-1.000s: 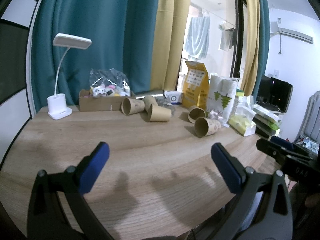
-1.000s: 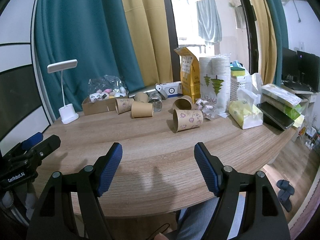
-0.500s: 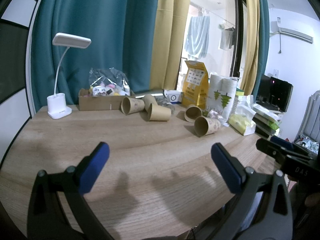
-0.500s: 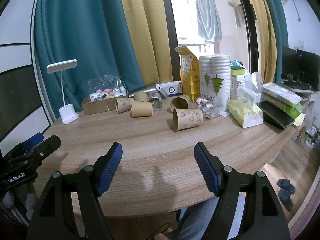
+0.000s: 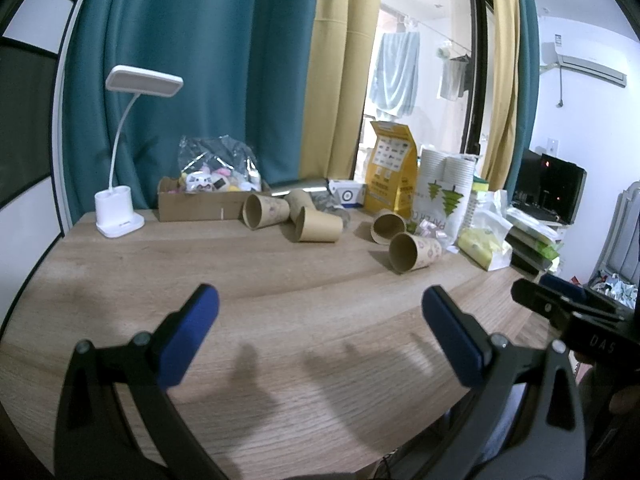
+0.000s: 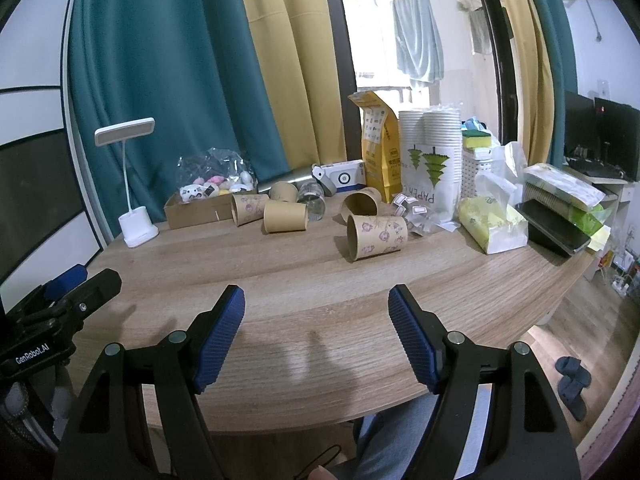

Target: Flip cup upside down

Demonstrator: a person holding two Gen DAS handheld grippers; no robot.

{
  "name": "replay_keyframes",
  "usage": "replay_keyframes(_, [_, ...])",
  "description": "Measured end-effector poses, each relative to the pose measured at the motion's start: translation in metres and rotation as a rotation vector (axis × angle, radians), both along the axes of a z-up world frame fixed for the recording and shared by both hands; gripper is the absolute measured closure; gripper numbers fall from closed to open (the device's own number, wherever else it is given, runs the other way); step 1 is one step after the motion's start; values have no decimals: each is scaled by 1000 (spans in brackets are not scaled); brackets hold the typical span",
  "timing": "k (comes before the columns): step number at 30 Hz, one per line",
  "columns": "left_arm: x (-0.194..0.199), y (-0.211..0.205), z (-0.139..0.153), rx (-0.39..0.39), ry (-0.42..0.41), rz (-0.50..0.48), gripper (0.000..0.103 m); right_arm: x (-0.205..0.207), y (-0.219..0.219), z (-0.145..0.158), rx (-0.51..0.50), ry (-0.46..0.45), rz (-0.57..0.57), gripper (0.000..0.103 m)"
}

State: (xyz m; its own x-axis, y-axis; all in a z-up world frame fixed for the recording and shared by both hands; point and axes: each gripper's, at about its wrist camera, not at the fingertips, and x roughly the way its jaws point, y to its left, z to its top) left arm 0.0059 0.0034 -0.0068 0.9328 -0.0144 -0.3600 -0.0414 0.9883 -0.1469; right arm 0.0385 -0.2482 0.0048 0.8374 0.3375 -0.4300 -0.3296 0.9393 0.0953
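Several brown paper cups lie on their sides on the wooden table (image 6: 280, 304). The nearest, a printed cup (image 6: 376, 237), lies with its mouth to the left; it also shows in the left wrist view (image 5: 414, 252). A plain cup (image 6: 285, 217) and others lie behind it. My right gripper (image 6: 316, 320) is open and empty, hovering near the table's front edge, well short of the cups. My left gripper (image 5: 320, 320) is open and empty, also over the front of the table. Each gripper shows at the edge of the other's view.
A white desk lamp (image 5: 120, 216) stands at the back left. A cardboard box (image 5: 196, 204) with a bag of toys, a yellow bag (image 5: 390, 172), stacked paper cups (image 6: 430, 160) and packets (image 6: 492, 228) crowd the back and right.
Almost nothing differs. Both views have shifted very slightly; the cups have not moved and both grippers stay open.
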Motion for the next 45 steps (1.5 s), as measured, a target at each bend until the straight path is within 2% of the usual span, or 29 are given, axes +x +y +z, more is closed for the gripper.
replay_keyframes(30, [1,-6,-8,-10,21,-11,0,0,3,-3,0,6,3,26])
replay_keyframes(36, [2,-12,-9,9,29,-27,0,2,5,-6,0,11,3,26])
replay_keyframes(40, [16,-8,-7,14,67,-61,0,2,12,-17,-5,20,9,26])
replay_keyframes(45, [51,-9,-3,77,151,-112,0,27,8,-15,-14,50,15,26])
